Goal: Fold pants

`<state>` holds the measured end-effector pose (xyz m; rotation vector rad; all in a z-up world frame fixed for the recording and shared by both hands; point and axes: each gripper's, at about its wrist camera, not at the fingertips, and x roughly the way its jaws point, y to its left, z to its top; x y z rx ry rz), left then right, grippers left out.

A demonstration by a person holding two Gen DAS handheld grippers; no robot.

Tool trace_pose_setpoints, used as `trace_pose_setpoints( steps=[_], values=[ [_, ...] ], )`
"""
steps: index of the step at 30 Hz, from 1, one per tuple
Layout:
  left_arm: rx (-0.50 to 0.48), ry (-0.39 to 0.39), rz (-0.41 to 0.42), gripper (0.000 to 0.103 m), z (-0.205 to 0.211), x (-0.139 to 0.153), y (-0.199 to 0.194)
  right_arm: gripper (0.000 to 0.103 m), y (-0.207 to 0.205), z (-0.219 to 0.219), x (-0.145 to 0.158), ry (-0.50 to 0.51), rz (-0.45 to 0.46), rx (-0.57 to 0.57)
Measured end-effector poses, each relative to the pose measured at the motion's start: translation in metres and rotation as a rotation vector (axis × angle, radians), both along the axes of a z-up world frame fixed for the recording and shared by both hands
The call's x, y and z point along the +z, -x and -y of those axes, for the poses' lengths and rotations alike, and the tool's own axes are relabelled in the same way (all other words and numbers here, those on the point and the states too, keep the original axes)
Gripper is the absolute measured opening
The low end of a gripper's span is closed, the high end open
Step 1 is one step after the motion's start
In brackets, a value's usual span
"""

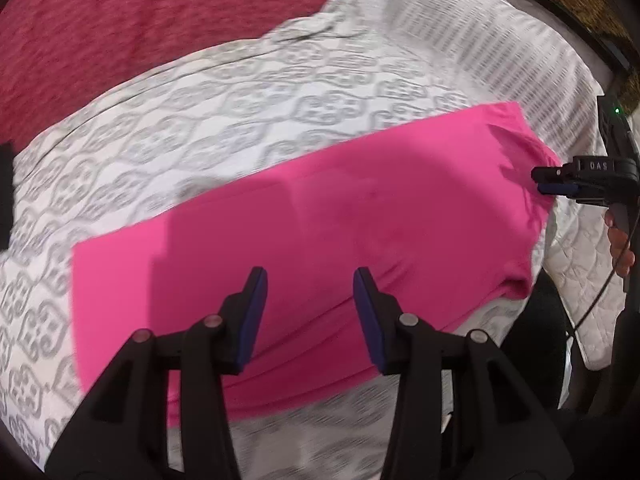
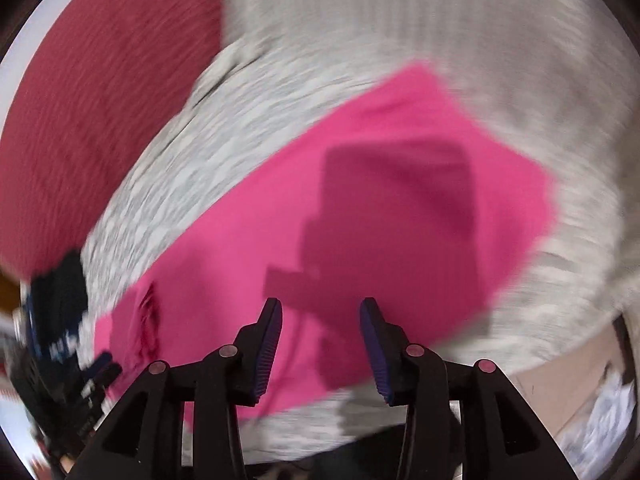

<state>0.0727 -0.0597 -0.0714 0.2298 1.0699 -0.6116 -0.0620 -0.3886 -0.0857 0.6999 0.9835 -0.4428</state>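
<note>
Progress of the fold. The pink pants (image 1: 304, 216) lie flat on the quilted mattress (image 1: 200, 120) as one long, roughly rectangular band, its edges fairly straight; judged from that outline, the two legs appear already laid one upon the other, so the lengthwise fold seems done. A few creases gather at the end nearest the right gripper (image 1: 548, 182), and a small bulge of cloth shows at the near corner of that end. A red blanket (image 1: 140, 12) covers the far part of the bed, well apart from the garment.

The left gripper (image 1: 310, 320) hangs above the middle of the band with its jaws partly apart and nothing between them. The right gripper, seen from the left wrist view at the creased end, sits at the edge of the cloth; in its own blurred view its jaws also stand partly apart over the fabric with no cloth caught between them. A hand (image 1: 620, 248) holds its handle.

What remains, by this reading: the crosswise folds that shorten the band into a compact packet, and smoothing of the creased end.
</note>
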Motion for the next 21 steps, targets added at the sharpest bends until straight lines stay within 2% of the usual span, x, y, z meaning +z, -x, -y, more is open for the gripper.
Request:
trace_pose_setpoints(
  steps=[6,12,13,16,17,19,20,21],
  values=[
    [-0.053,-0.015,-0.019,0.046,0.030,-0.005,0.004,0.041,0.042,0.048,-0.003,-0.098,0.090,-0.170],
    [-0.059,-0.057,-0.035,0.047,0.042,-0.019,0.005,0.041,0.044,0.057,-0.002,-0.124,0.122,-0.201],
    [-0.058,-0.066,-0.034,0.049,0.043,-0.021,0.005,0.041,0.045,0.055,0.000,-0.115,0.122,-0.197],
    [-0.060,-0.100,-0.011,0.066,0.050,-0.024,0.008,0.041,0.049,0.054,0.002,-0.101,0.123,-0.182],
    [-0.060,-0.122,0.006,0.068,0.053,-0.026,0.009,0.041,0.051,0.052,0.002,-0.102,0.125,-0.179],
    [-0.063,-0.143,0.023,0.067,0.057,-0.029,0.008,0.041,0.054,0.053,0.002,-0.106,0.130,-0.179],
    [-0.064,-0.136,0.023,0.060,0.057,-0.029,0.007,0.041,0.055,0.052,0.003,-0.107,0.132,-0.180],
    [-0.069,-0.109,0.011,0.048,0.057,-0.029,0.005,0.041,0.058,0.053,0.003,-0.106,0.133,-0.185]
  ],
)
